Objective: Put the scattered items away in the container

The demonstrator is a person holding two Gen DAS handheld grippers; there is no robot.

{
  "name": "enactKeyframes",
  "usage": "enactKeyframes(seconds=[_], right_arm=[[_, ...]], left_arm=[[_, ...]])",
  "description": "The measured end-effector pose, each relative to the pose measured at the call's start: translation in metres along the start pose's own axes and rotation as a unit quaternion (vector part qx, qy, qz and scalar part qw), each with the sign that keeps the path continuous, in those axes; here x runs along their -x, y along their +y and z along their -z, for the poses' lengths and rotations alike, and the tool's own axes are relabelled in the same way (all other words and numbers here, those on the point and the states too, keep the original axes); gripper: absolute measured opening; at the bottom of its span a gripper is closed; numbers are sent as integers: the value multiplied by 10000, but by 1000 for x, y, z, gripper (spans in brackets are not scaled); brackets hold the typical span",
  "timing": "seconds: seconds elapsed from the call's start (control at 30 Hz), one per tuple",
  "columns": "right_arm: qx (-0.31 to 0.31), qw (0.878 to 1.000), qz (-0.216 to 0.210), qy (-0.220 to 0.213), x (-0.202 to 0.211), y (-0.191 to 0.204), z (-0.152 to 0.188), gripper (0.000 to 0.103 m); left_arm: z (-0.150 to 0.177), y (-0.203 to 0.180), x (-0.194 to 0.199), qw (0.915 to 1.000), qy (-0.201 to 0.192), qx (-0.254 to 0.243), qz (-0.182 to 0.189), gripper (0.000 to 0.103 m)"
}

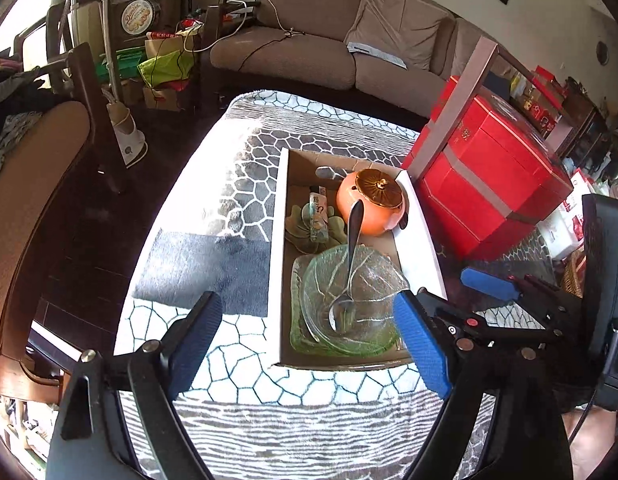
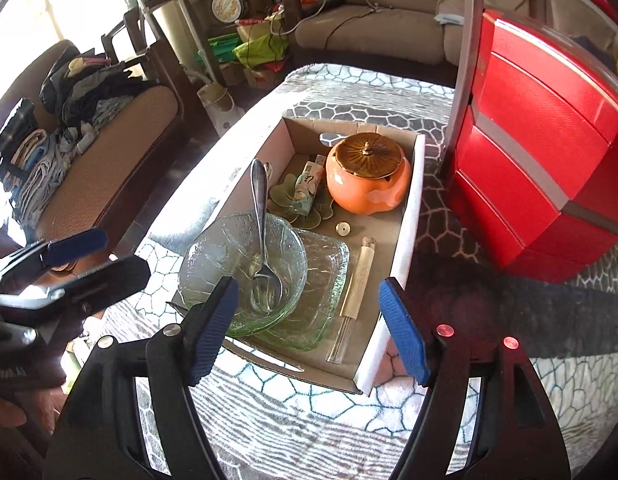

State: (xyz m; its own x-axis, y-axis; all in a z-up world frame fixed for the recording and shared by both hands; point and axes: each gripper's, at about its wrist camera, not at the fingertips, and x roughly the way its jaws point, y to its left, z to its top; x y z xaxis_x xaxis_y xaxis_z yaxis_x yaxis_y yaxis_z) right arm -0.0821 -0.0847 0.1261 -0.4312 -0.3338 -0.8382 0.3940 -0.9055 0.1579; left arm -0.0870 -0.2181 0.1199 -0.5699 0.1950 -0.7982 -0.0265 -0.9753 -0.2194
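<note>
A cardboard box [image 1: 278, 240] [image 2: 409, 216] with white outer walls stands on the patterned table cover. Inside it are an orange pumpkin-shaped pot [image 1: 371, 200] [image 2: 367, 176] with a gold lid, a clear glass bowl [image 1: 369, 280] [image 2: 213, 256] holding a metal spoon [image 1: 351, 256] [image 2: 261, 232], and a green glass plate [image 1: 301, 340] [image 2: 325, 280] under the bowl. A leaf-shaped coaster [image 2: 283, 200], a small packet [image 2: 307, 188] and a cream tube [image 2: 359, 280] lie there too. My left gripper [image 1: 307, 300] hovers open above the box's near end, with nothing held. My right gripper [image 2: 309, 284] is open there too.
A tall red tiered gift box [image 1: 489, 184] [image 2: 549, 160] with a grey handle stands close to the right of the box. A brown sofa [image 1: 309, 52] lies beyond the table. An armchair [image 2: 109, 168] piled with clothes is on the left. The patterned cloth [image 1: 229, 208] covers the table.
</note>
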Motion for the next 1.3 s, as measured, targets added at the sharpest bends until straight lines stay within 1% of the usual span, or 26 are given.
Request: enactKeyframes(seconds=[0.13, 0.23, 0.37, 0.8, 1.13, 1.3], right_arm=[[101, 9998, 155, -11, 4, 3, 7, 70], [182, 9996, 231, -34, 5, 4, 13, 70], [252, 9994, 251, -30, 6, 7, 18, 70], [410, 9989, 221, -51, 14, 14, 30, 70], [408, 9986, 297, -127, 42, 6, 53, 70], [336, 9988, 303, -174, 56, -1, 65, 71]], left_arm=[[23, -5, 3, 9995, -88, 290, 0, 88], [35, -4, 2, 9986, -50, 525, 101, 88], [46, -7, 2, 9990, -15, 453, -6, 88], [60, -7, 14, 9989, 15, 460, -66, 88], [77, -28, 30, 9992, -37, 394, -47, 88], [84, -42, 41, 9993, -131, 363, 14, 88]])
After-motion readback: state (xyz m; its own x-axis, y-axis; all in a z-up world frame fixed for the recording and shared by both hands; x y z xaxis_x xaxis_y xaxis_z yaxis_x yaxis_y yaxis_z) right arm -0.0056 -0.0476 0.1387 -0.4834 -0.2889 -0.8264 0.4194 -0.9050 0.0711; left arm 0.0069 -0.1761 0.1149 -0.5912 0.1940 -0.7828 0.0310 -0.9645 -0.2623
